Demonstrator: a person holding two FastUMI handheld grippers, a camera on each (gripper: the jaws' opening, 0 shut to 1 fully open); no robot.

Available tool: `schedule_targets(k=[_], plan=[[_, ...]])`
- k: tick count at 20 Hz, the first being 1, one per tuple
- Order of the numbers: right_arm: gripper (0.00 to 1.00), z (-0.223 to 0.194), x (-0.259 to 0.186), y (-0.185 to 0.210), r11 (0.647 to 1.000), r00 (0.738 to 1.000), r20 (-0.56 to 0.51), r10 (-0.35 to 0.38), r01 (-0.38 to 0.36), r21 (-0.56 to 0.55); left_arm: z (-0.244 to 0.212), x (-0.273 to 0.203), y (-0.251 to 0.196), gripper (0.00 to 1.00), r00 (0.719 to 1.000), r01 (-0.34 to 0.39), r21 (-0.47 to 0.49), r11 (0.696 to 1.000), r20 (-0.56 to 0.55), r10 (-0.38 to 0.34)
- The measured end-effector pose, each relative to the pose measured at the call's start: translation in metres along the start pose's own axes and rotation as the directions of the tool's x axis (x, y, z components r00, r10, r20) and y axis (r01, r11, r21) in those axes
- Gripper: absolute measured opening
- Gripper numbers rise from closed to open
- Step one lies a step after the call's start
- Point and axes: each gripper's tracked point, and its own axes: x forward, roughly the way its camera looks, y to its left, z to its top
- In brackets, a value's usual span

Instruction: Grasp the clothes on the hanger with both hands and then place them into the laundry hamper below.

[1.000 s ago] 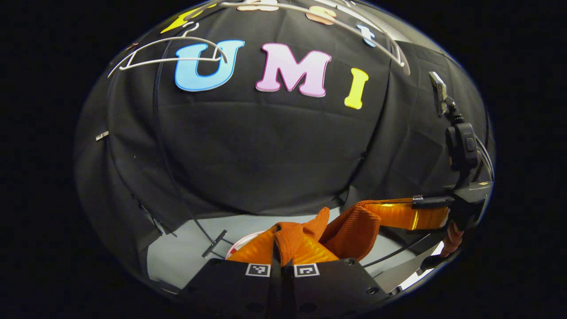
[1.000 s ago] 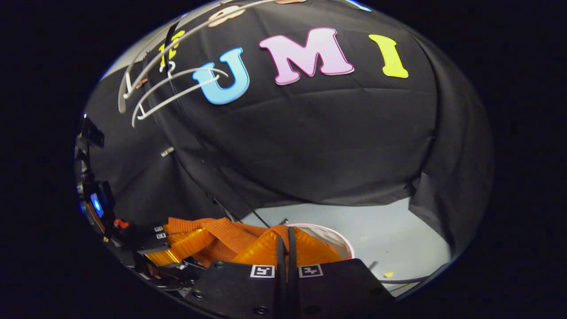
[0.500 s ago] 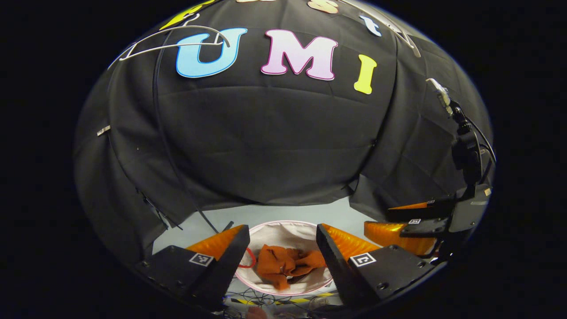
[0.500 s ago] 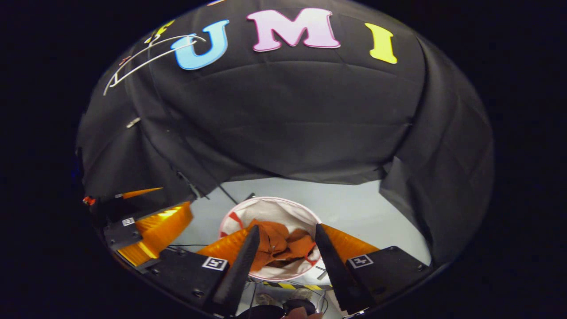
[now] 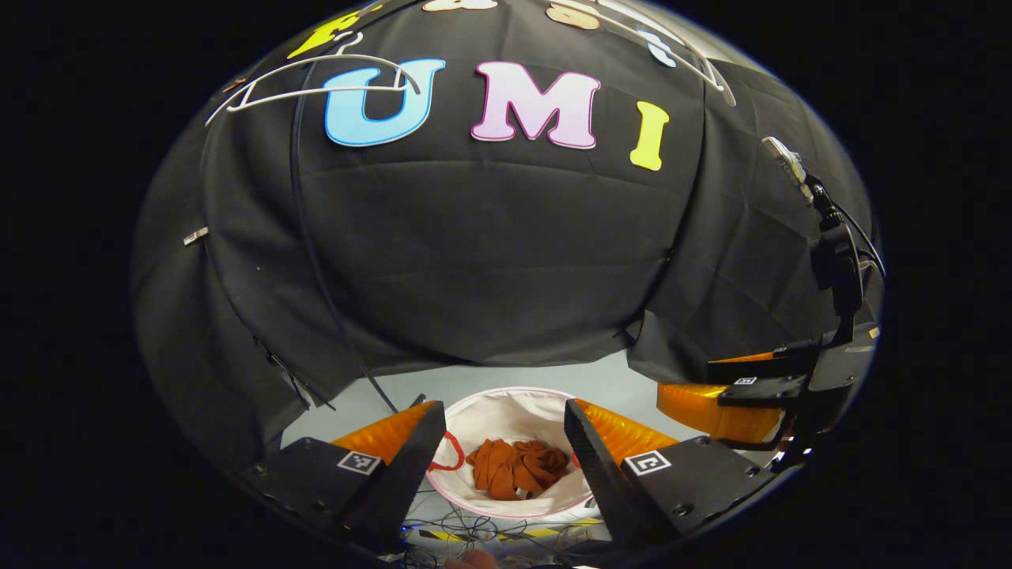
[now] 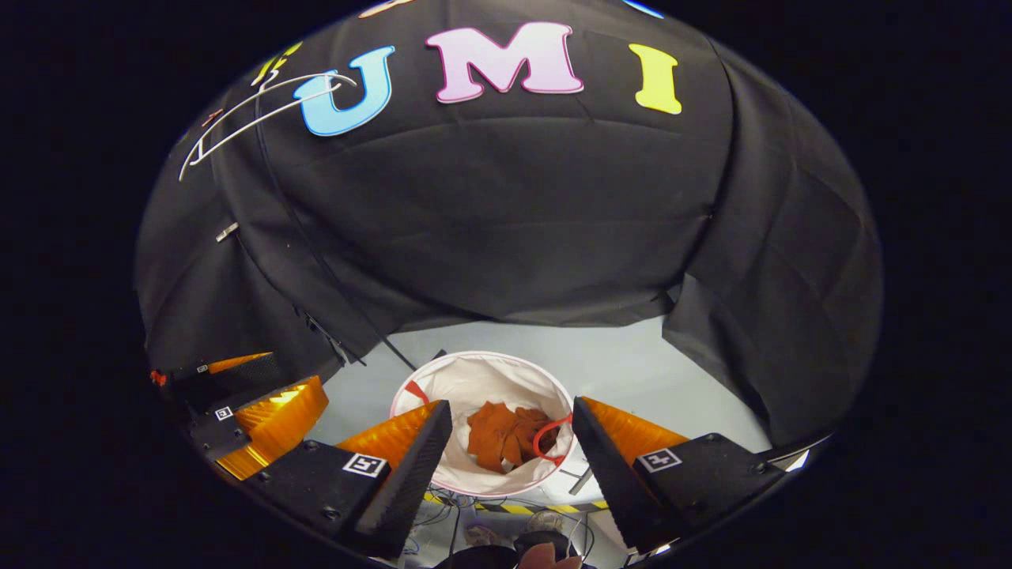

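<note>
An orange knitted garment (image 5: 518, 468) lies crumpled at the bottom of the round white laundry hamper (image 5: 506, 403) on the floor. The right gripper view shows the same garment (image 6: 506, 435) inside the hamper (image 6: 474, 371). My left gripper (image 5: 500, 450) hangs open above the hamper, nothing between its fingers. My right gripper (image 6: 510, 454) is also open over the hamper and empty. The right gripper (image 5: 739, 395) appears at the right edge of the left gripper view, the left gripper (image 6: 253, 403) at the lower left of the right gripper view. A bare white hanger (image 5: 316, 83) hangs high on the left.
A white rail (image 5: 672, 51) runs along the top of the booth. Pale grey floor (image 6: 632, 371) surrounds the hamper. Cables and yellow-black tape (image 6: 514, 508) lie on the floor in front of it. A hand (image 6: 545, 557) shows at the bottom edge.
Both grippers went from shut on the orange garment to open. The garment dropped into the hamper and settled at its bottom. Both grippers rose slightly afterwards.
</note>
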Motion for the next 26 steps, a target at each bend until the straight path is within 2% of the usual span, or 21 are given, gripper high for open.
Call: schedule_targets(k=[4,7,11,15,18,21,22,25,26], plan=[[0.99,0.037,-0.036,0.009,1.000,0.994,0.110,-0.011,0.010,0.010,0.032,-0.032,0.004,0.96,0.996,-0.020,-0.018,1.000,0.087,0.022],[0.99,0.073,-0.070,0.016,1.000,0.976,0.219,-0.018,0.012,0.029,0.065,-0.064,0.011,0.96,0.982,-0.050,-0.036,0.998,0.183,0.056],[1.00,0.117,-0.122,0.026,0.999,0.931,0.365,-0.031,0.022,0.029,0.111,-0.118,0.018,0.95,0.945,-0.071,-0.045,0.996,0.316,0.081],[0.99,0.146,-0.173,0.044,0.999,0.877,0.479,-0.035,0.037,0.005,0.149,-0.166,0.023,0.96,0.915,-0.077,-0.061,0.995,0.391,0.095],[0.99,0.162,-0.213,0.060,0.999,0.842,0.539,-0.034,0.047,-0.011,0.173,-0.201,0.026,0.95,0.883,-0.090,-0.056,0.994,0.458,0.106],[0.98,0.175,-0.248,0.075,0.999,0.807,0.590,-0.028,0.042,-0.010,0.197,-0.240,0.030,0.95,0.830,-0.122,-0.043,0.992,0.543,0.126],[0.99,0.181,-0.261,0.079,0.999,0.792,0.610,-0.023,0.039,-0.013,0.203,-0.250,0.031,0.92,0.817,-0.132,-0.035,0.991,0.563,0.129],[0.98,0.194,-0.291,0.085,0.999,0.757,0.653,-0.021,0.043,-0.017,0.217,-0.275,0.028,0.98,0.791,-0.135,-0.023,0.991,0.599,0.122],[1.00,0.199,-0.295,0.088,0.999,0.746,0.665,-0.020,0.040,-0.016,0.222,-0.285,0.027,0.95,0.782,-0.134,-0.024,0.991,0.611,0.120]])
